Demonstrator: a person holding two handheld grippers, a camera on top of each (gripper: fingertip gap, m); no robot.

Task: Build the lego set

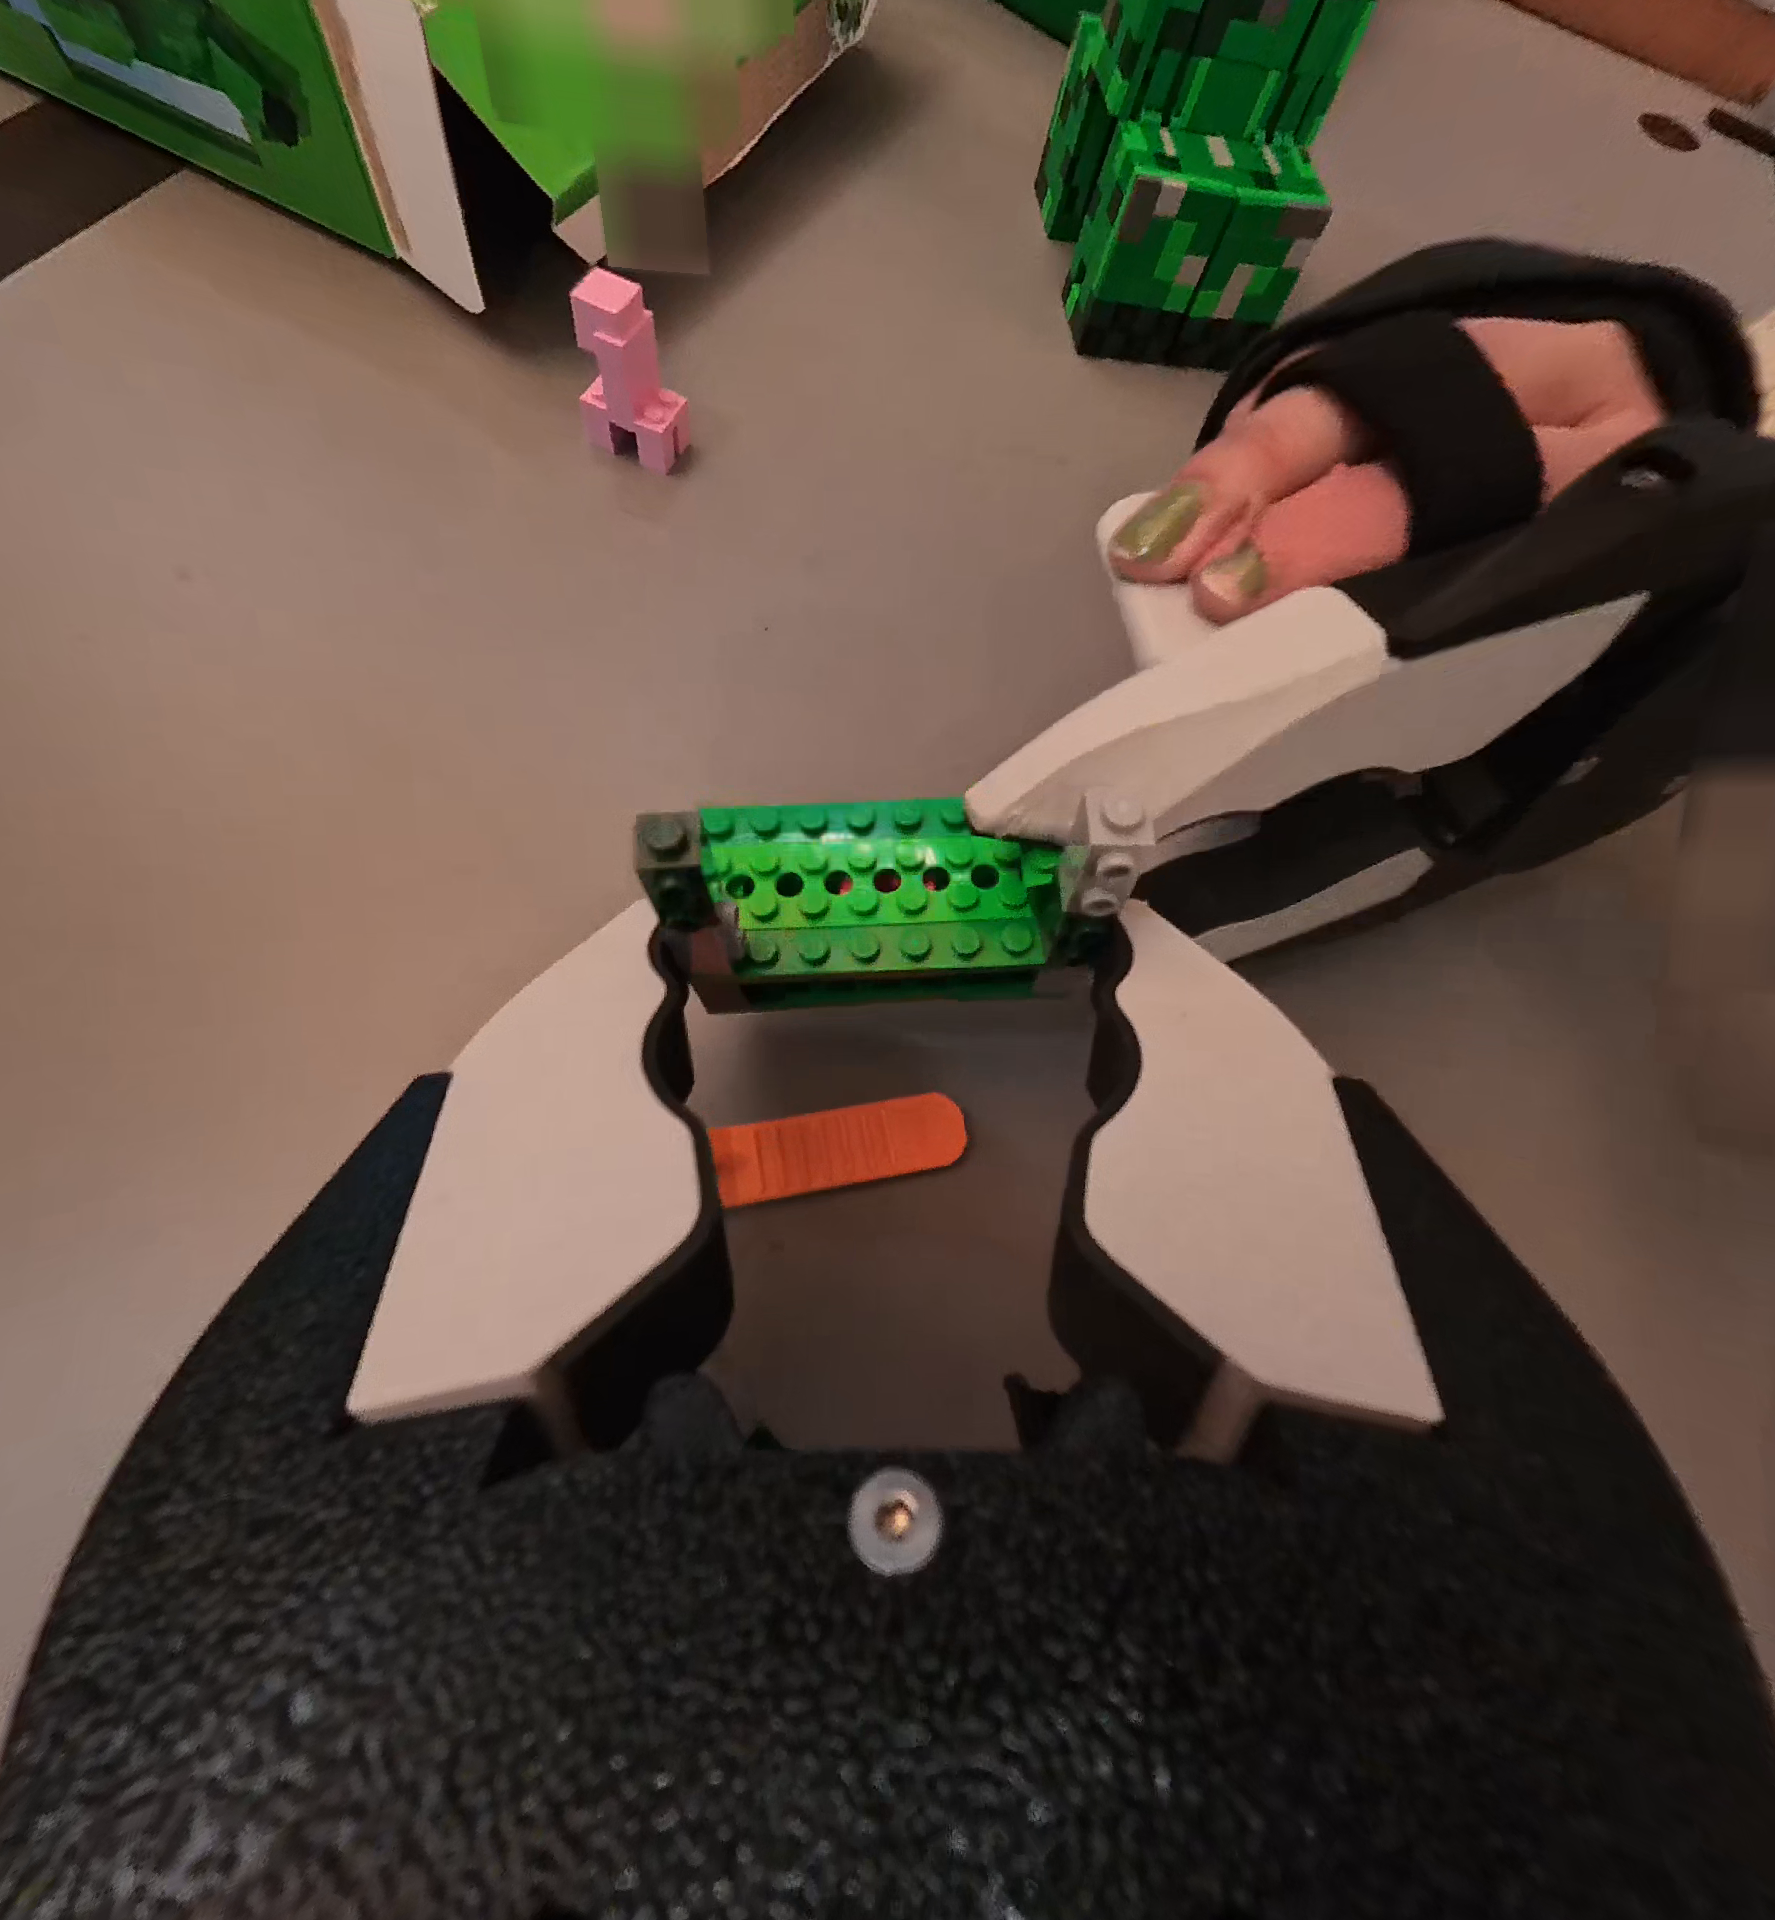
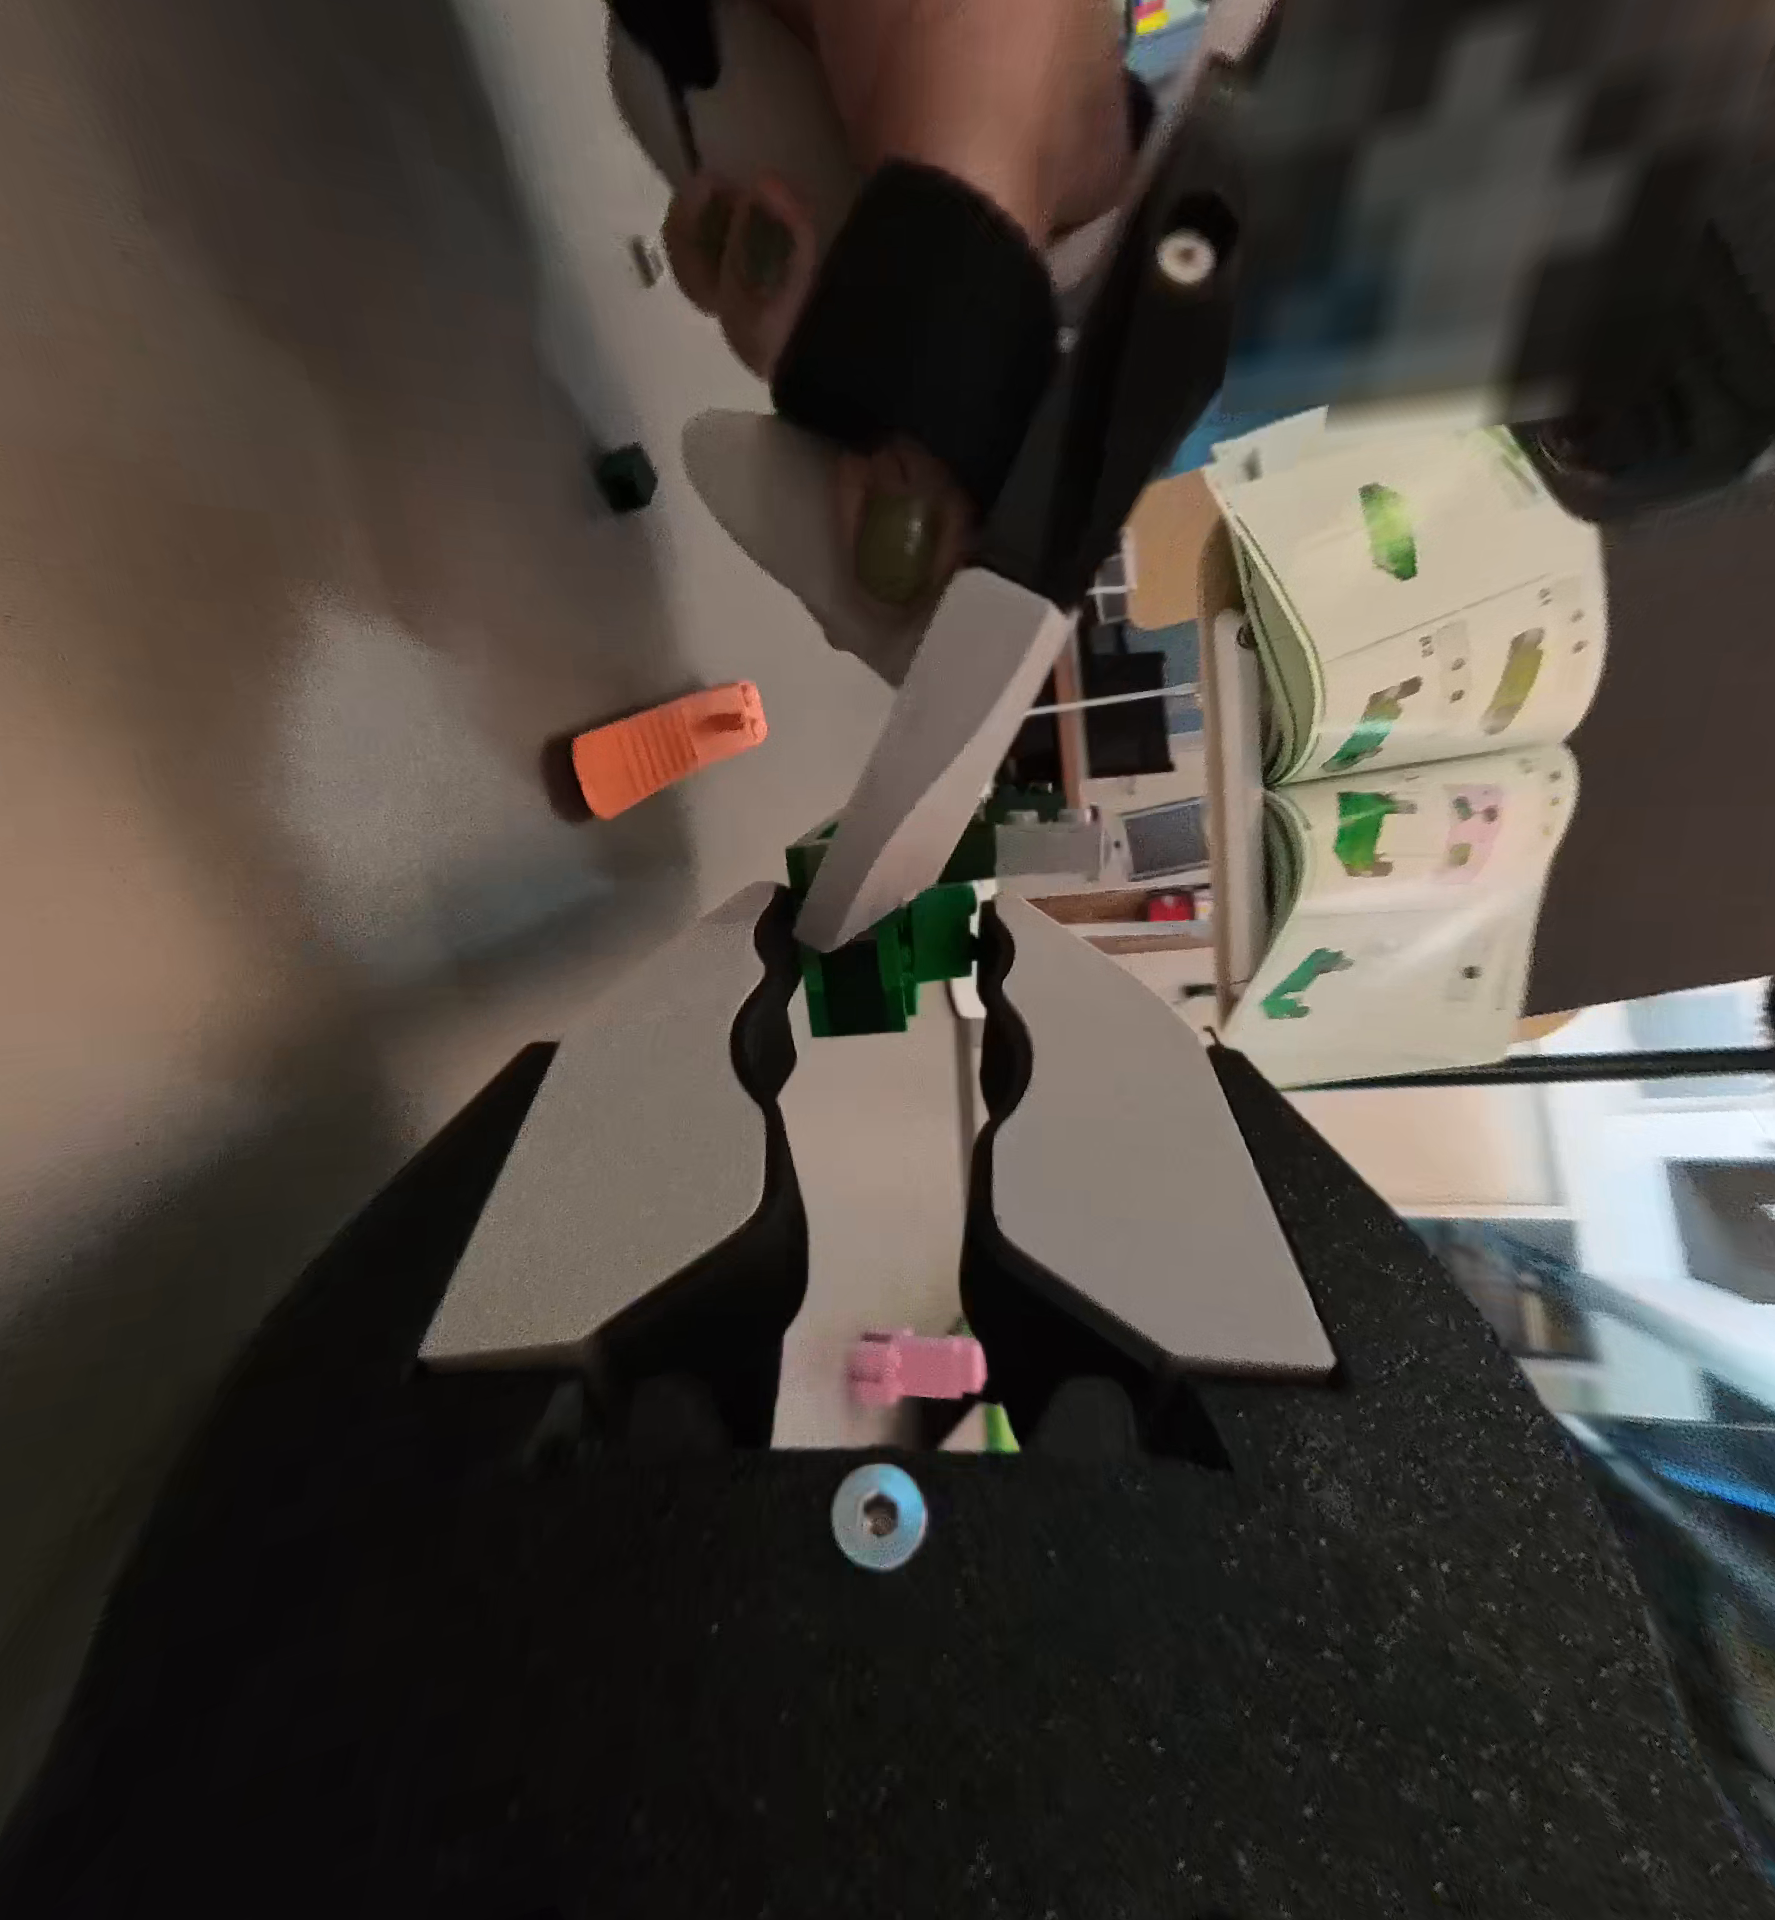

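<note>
Tongs: left tongs (image 1: 888,935) clamp the green brick assembly (image 1: 867,899) lengthwise, steadying it above the worktop (image 1: 291,727) while right tongs (image 2: 878,956) pinch its end.

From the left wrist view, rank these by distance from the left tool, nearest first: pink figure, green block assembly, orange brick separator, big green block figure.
1. Green block assembly: between the left tool's fingertips.
2. Orange brick separator: on the table below the fingers.
3. Pink figure: standing farther out, left of centre.
4. Big green block figure: far right, by the table's back.
</note>
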